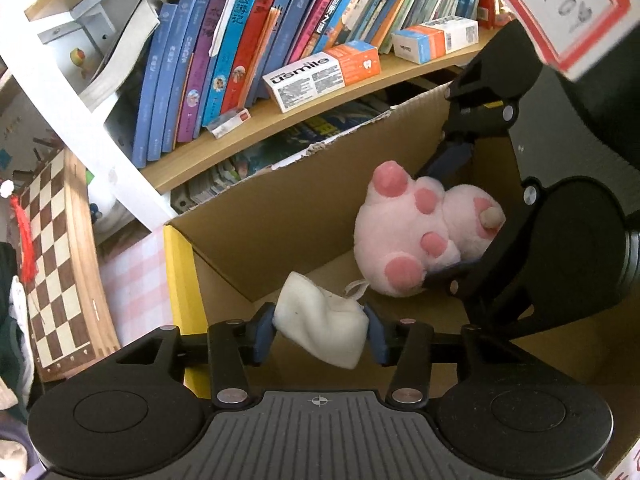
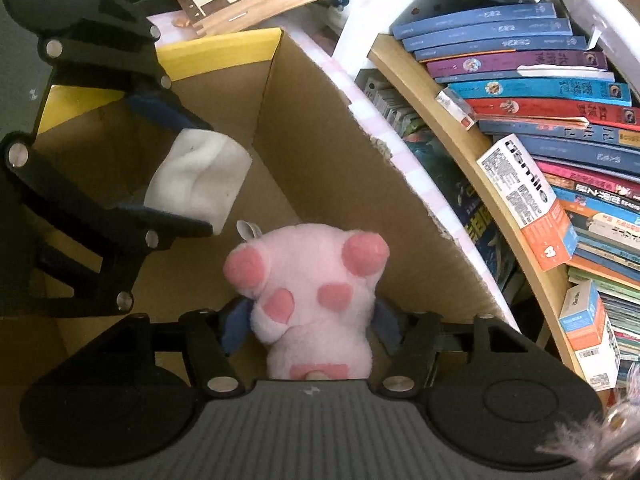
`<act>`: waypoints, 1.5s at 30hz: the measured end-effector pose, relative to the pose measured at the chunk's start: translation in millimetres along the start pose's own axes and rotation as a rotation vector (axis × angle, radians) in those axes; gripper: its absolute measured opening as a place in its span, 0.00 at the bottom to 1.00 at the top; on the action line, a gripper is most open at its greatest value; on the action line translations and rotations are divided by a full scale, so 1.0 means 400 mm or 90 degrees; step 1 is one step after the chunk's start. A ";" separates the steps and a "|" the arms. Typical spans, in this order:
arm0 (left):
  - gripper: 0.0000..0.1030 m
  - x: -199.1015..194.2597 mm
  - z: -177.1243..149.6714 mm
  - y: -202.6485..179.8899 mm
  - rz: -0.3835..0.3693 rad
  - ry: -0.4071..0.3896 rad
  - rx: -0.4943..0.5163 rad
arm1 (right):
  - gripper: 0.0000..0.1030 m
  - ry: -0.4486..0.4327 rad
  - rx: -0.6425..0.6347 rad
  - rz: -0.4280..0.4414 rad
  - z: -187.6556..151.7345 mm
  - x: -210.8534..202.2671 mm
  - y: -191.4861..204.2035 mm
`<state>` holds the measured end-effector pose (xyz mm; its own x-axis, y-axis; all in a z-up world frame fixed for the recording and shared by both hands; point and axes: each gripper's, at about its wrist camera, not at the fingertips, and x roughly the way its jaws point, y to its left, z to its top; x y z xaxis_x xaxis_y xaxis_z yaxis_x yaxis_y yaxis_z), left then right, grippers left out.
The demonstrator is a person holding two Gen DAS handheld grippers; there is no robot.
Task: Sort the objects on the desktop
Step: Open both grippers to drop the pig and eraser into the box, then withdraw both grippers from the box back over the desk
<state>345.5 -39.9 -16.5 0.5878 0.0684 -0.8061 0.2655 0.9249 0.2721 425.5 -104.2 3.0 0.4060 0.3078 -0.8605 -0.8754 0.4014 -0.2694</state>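
Left gripper (image 1: 320,330): nearest the left wrist camera, its blue pads pressed against both sides of the white cloth pouch, held over the box.
Cardboard box (image 1: 256,220): open-topped, brown inside with a yellow outer edge, standing on a pink checked cloth (image 1: 132,280) just beside the bookshelf.
Bookshelf (image 2: 460,136): wooden board packed with blue, purple and red books; two orange-and-white cartons lie on its front edge.
Chessboard (image 1: 56,264): leaning upright beyond the box.
Right gripper (image 2: 310,320): fingers closed on the pink plush toy.
Pink plush toy (image 2: 316,280): pale pink with darker pink spots, inside the box.
White cloth pouch (image 1: 322,320): crumpled, above the box floor.
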 end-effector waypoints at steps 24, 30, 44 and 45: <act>0.80 -0.197 -0.033 0.042 0.019 -0.147 -0.080 | 0.84 -0.141 0.106 -0.016 -0.035 -0.182 -0.026; 0.81 -0.266 -0.060 0.047 0.021 -0.182 -0.107 | 0.84 -0.178 0.133 -0.011 -0.042 -0.246 -0.005; 0.85 -0.431 -0.162 0.048 0.018 -0.263 -0.142 | 0.84 -0.258 0.212 -0.055 -0.075 -0.400 0.093; 0.85 -0.443 -0.172 0.049 0.016 -0.268 -0.142 | 0.84 -0.262 0.219 -0.059 -0.080 -0.412 0.105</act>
<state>193.8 -8.1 95.3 0.8624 -0.0229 -0.5057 0.1034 0.9859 0.1317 313.5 -165.6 119.7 0.6072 0.5427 -0.5804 -0.7228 0.6806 -0.1198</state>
